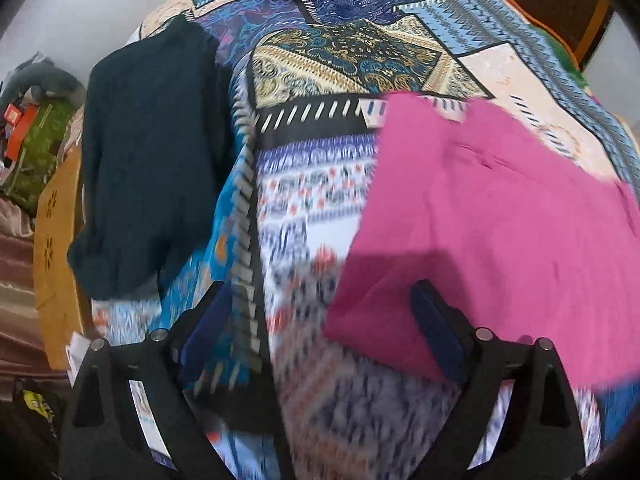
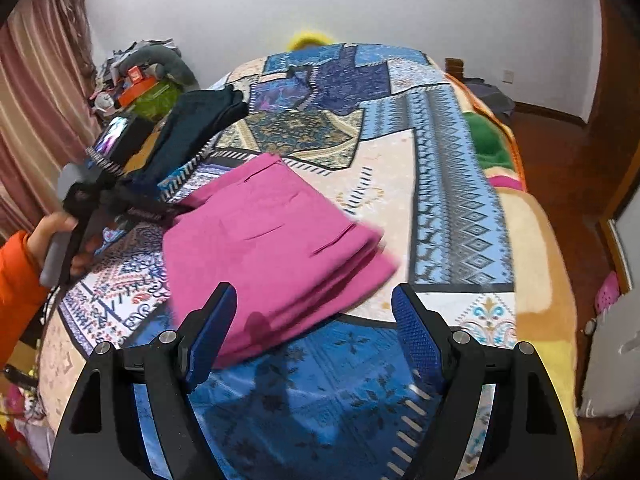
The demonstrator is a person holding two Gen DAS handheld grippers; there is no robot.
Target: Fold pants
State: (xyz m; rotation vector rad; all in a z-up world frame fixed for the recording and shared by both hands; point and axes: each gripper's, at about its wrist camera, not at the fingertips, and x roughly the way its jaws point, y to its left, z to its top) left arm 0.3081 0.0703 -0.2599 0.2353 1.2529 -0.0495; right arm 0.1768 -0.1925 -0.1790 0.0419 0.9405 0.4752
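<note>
Pink pants: folded, lying on the patterned bedspread.
Left gripper: jaws wide, holding nothing.
Right gripper: jaws wide, holding nothing.

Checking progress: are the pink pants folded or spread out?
Folded: the pink pants lie as a compact rectangle, stacked layers showing at one edge.

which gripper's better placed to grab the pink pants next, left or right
Left, probably. The left gripper is open with one pad already over the near corner of the folded pink pants. The right gripper is open too, but sits back over the bedspread, short of the pants' edge.
</note>
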